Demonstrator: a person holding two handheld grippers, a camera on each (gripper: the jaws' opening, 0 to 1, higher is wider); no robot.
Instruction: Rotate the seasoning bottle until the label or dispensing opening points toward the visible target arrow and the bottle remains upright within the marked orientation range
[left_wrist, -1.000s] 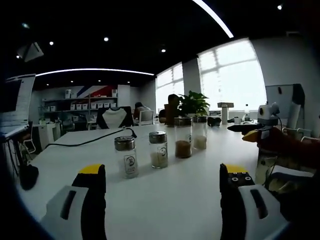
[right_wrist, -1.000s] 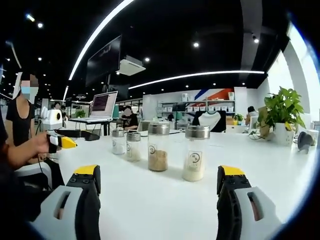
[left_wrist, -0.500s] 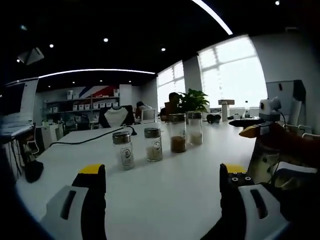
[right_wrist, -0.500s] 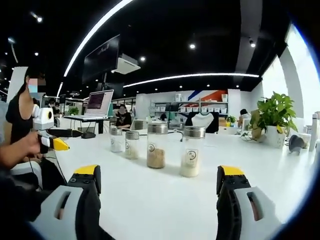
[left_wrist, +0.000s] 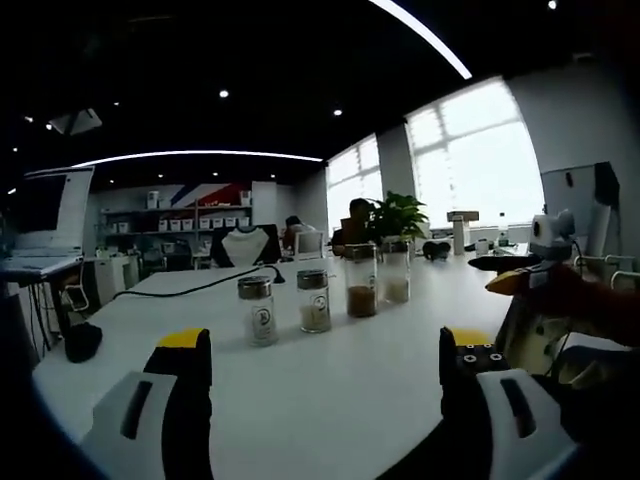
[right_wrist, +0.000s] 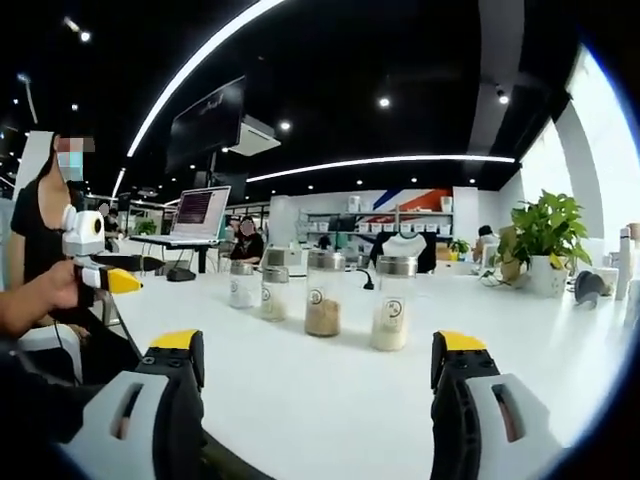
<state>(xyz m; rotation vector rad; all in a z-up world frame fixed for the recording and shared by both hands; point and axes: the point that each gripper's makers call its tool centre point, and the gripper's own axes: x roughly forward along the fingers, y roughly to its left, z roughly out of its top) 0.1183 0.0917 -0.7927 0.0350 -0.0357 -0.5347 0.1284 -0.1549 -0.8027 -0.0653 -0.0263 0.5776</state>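
Four seasoning bottles (right_wrist: 389, 303) stood upright in a row on the white tabletop (right_wrist: 330, 400), well ahead of the right hand-held gripper (right_wrist: 318, 375) and left hand-held gripper (left_wrist: 325, 365), both spread empty, so closing low around one bottle seemed wise.

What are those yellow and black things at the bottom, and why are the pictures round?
Those are grabbing tools, called grippers. A person holds one in each hand, and a tiny fisheye camera rides on each, which makes the pictures round. One picture looks out from the left gripper, the other from the right gripper. Both are open and hold nothing. Ahead, on a white table, four seasoning bottles stand upright in a row: glass jars with metal lids, with pale or brown powder inside. A potted plant sits farther back. In the right gripper's picture, the left one pokes in from the side, held by a hand.
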